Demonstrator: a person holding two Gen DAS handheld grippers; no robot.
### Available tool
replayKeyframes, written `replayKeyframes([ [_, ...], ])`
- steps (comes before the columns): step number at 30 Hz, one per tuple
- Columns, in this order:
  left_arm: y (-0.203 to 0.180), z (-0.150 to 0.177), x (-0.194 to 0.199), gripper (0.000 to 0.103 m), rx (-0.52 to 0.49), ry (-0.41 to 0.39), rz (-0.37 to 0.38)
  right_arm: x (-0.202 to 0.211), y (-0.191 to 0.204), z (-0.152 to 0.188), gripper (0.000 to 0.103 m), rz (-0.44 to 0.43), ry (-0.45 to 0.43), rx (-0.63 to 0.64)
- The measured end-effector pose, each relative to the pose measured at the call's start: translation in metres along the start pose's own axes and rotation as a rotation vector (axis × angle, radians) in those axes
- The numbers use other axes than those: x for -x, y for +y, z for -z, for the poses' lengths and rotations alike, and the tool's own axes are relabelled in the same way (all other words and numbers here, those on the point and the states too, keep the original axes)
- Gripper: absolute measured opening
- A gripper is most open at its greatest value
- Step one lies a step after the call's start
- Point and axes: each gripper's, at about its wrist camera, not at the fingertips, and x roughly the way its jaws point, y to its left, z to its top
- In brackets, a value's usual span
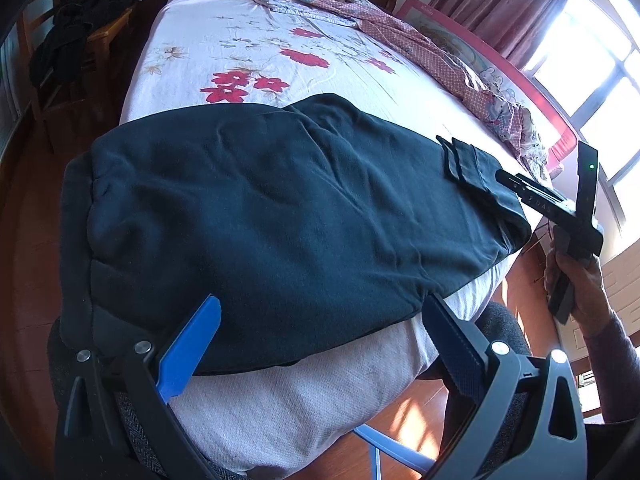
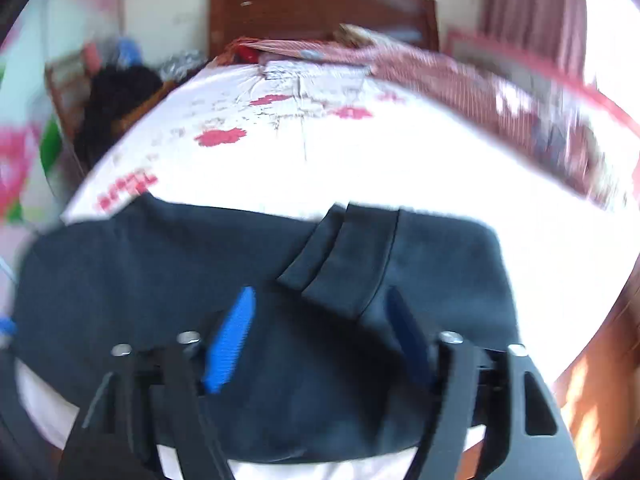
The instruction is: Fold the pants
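Dark navy pants lie folded in a thick bundle across the near end of the bed, with a flap pocket at the right end. My left gripper is open, its blue fingers at the bundle's near edge, holding nothing. My right gripper shows in the left wrist view at the pants' right end, held by a hand. In the blurred right wrist view the right gripper is open over the pants, near the pocket.
The bed has a white sheet with red flowers. A pink patterned quilt lies along its right side by a pink bed rail. A chair with dark clothes stands left. Wooden headboard at back; wooden floor below.
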Motion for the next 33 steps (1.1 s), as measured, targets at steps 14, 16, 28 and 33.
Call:
replayKeyframes([
  [14,0.011,-0.003,-0.001,0.101,0.034,0.006,-0.02,-0.092,-0.042,0.008,0.044,-0.219,0.175,-0.15],
  [16,0.012,-0.003,-0.002,0.101,0.041,0.003,-0.012,-0.097,-0.054,0.007,0.018,-0.302,0.183,-0.26],
  [28,0.01,-0.005,-0.004,0.101,0.035,0.012,-0.018,-0.079,-0.095,0.003,0.008,-0.72,0.151,-0.711],
  [33,0.011,-0.01,-0.003,0.101,0.034,-0.001,-0.02,-0.033,-0.053,-0.026,0.008,-0.819,0.097,-0.607],
])
